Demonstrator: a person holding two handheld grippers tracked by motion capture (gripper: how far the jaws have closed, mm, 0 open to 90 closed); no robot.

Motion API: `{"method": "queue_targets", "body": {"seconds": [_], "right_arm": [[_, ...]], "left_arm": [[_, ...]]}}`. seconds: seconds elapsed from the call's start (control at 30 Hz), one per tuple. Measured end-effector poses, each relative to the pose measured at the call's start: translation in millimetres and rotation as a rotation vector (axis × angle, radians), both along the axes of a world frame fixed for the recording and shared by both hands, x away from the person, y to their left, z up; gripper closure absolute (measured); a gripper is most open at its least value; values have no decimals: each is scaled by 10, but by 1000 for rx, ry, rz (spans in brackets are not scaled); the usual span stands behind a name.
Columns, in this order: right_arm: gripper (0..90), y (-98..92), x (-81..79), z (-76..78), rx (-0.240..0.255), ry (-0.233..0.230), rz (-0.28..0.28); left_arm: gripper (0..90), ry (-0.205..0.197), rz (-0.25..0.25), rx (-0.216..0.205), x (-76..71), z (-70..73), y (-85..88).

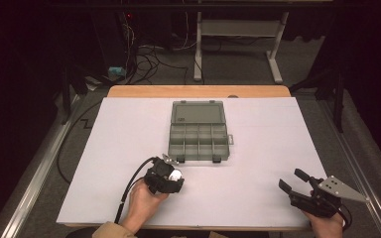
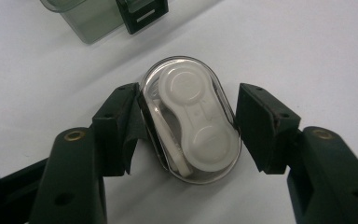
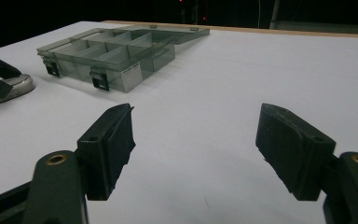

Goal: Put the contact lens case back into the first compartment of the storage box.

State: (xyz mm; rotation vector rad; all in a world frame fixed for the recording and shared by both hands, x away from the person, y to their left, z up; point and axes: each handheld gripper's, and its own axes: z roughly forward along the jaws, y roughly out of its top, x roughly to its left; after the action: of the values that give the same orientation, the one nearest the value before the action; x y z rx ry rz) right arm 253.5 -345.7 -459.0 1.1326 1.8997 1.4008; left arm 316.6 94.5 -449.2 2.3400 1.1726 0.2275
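Left gripper (image 2: 189,128): jaws apart, straddling the lens case (image 2: 189,119); near pad touching the case's clear shell, far pad just off it. No clamp yet.

Lens case: clear oval shell on the sheet (image 1: 258,148), just in front of the organizer's near left corner. Contents: one white twin-cup holder, both caps on.

Step, by judgement: closing on the case. Advice: centre jaws across the shell's short width, close slowly, keep pads flat on the curved sides; smooth plastic likely to squirt out under a skewed pinch. Lift straight up before heading to the organizer.

Organizer (image 1: 198,136): smoky plastic box mid-sheet, lid open and lying flat behind it, two black latches (image 3: 100,78) on the front. Compartments in two rows, seemingly all bare.

Right gripper (image 3: 200,149): well right of the organizer, near the sheet's front edge; jaws wide apart, nothing between them.
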Motion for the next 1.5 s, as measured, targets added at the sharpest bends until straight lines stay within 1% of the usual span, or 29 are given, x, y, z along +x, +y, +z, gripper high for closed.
{"method": "queue_targets", "body": {"seconds": [0.07,0.13,0.17,0.33,0.5,0.6,0.9,1.1,1.37,1.5], "right_arm": [[278,1,0,1,-1,-1,1],[278,2,-2,2,-2,1,3],[278,3,-1,1,-1,-2,2],[278,1,-1,0,-2,-1,1],[280,5,1,0,-4,-1,7],[281,1,-1,1,-3,2,7],[282,4,-1,2,-2,1,9],[283,3,2,-1,-1,0,9],[284,2,2,-1,0,-2,10],[284,1,3,-3,2,0,10]], "left_arm": [[430,2,-6,-3,-4,-4,-7],[471,-5,-17,2,-15,-9,-20],[475,-5,-18,6,-16,-12,-26],[484,-4,-21,6,-10,-15,-26],[488,-18,-35,20,-15,-9,-35],[488,-23,-42,17,-16,-1,-40],[489,-49,-57,3,4,97,-30],[488,-58,-54,-6,48,173,-7],[489,-68,-55,-15,106,240,-11],[489,-70,-47,-36,142,293,8]]}}
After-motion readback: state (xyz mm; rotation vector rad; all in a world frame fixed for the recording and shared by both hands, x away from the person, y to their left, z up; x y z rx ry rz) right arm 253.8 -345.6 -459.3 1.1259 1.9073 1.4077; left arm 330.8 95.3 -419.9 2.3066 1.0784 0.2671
